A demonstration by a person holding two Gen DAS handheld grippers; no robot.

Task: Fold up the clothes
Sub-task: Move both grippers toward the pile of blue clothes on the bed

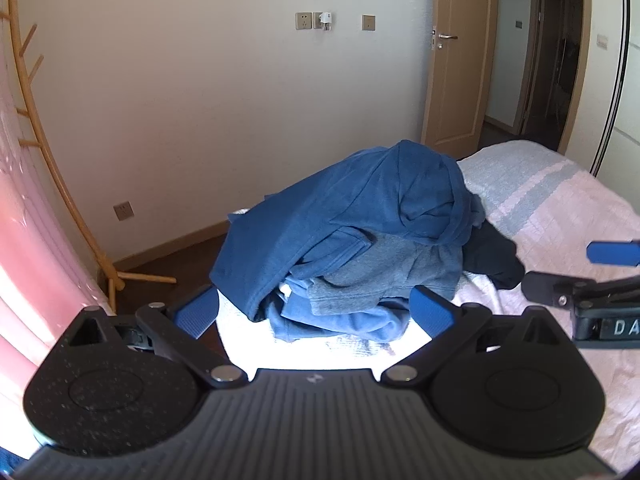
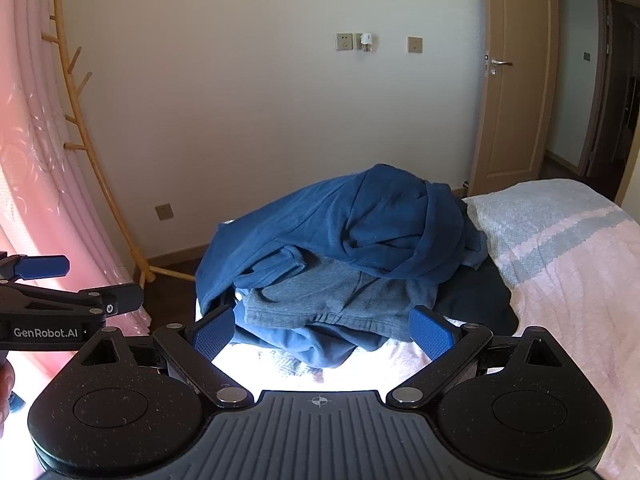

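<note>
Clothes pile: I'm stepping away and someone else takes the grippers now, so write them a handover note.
Left gripper: open, empty, short of the pile.
Right gripper: open, empty, short of the pile.
Clothes: one unsorted pile at the bed's corner; blue top on top, grey garment beneath, dark garment on the right side.
Done: nothing folded.
Left: pull out each piece, spread it flat on the bed, fold it.

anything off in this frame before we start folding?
Nothing damaged or spilled. The only mess is the expected one: a heap of clothes crumpled at the near corner of the bed, its left edge draping over the side. Left claw and right claw are both open and empty.
</note>
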